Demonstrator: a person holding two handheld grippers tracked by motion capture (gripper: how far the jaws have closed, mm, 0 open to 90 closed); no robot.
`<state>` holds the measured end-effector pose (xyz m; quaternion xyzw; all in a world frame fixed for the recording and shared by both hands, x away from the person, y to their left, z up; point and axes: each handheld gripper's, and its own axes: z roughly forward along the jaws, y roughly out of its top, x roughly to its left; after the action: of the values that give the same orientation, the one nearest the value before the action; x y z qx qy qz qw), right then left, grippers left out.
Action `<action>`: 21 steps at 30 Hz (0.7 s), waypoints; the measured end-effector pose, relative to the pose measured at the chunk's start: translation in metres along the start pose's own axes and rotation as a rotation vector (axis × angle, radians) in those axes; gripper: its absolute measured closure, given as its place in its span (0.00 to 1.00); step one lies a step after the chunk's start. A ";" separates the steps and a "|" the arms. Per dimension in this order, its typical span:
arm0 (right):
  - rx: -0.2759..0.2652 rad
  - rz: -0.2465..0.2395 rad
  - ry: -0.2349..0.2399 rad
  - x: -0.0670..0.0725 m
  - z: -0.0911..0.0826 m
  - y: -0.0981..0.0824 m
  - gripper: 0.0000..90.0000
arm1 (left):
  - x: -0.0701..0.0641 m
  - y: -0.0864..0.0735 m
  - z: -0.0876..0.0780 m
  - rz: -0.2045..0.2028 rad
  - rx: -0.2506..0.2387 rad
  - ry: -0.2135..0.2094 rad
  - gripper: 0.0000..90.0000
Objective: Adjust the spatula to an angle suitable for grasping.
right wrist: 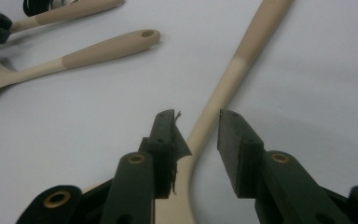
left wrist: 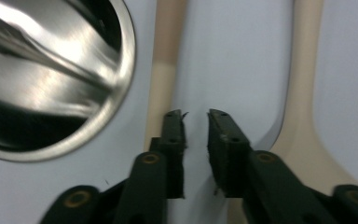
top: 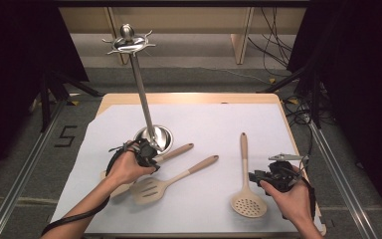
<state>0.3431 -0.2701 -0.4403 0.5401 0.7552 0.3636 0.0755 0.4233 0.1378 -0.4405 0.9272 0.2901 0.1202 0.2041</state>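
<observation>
A steel utensil stand [top: 140,84] rises from a round base [top: 155,137] [left wrist: 51,79] on the white sheet. Three beige utensils lie flat: a spoon [top: 176,150] [left wrist: 165,70], a slotted turner [top: 151,188] [left wrist: 305,93] [right wrist: 98,49] and a perforated skimmer [top: 248,204] [right wrist: 242,60]. My left gripper [top: 148,153] [left wrist: 196,114] is open just right of the base, with bare sheet between its jaws, the spoon's handle under its left jaw. My right gripper [top: 253,175] [right wrist: 196,114] is open low over the skimmer's handle, which passes between the jaws without the pads pressing it.
The white sheet [top: 204,124] covers a wooden table [top: 189,98] whose right edge runs close to my right hand. Dark curtains, floor rails and loose cables [top: 298,109] surround the table. The stand's hooked top [top: 128,42] leans toward the far left.
</observation>
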 end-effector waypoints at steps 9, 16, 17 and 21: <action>0.007 -0.002 0.002 0.000 0.000 0.000 0.74 | 0.017 0.005 0.016 0.030 0.145 -0.014 0.47; 0.016 -0.003 0.005 0.000 0.001 0.000 0.74 | 0.017 0.010 0.029 0.025 0.234 -0.070 0.67; 0.016 -0.003 0.005 0.000 0.001 0.000 0.74 | 0.016 0.011 0.029 0.014 0.238 -0.072 0.70; 0.018 -0.007 0.003 0.000 0.002 0.000 0.74 | 0.017 0.016 0.029 0.051 0.275 -0.065 0.86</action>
<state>0.3439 -0.2692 -0.4417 0.5378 0.7604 0.3571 0.0708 0.4550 0.1270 -0.4578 0.9568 0.2736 0.0546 0.0814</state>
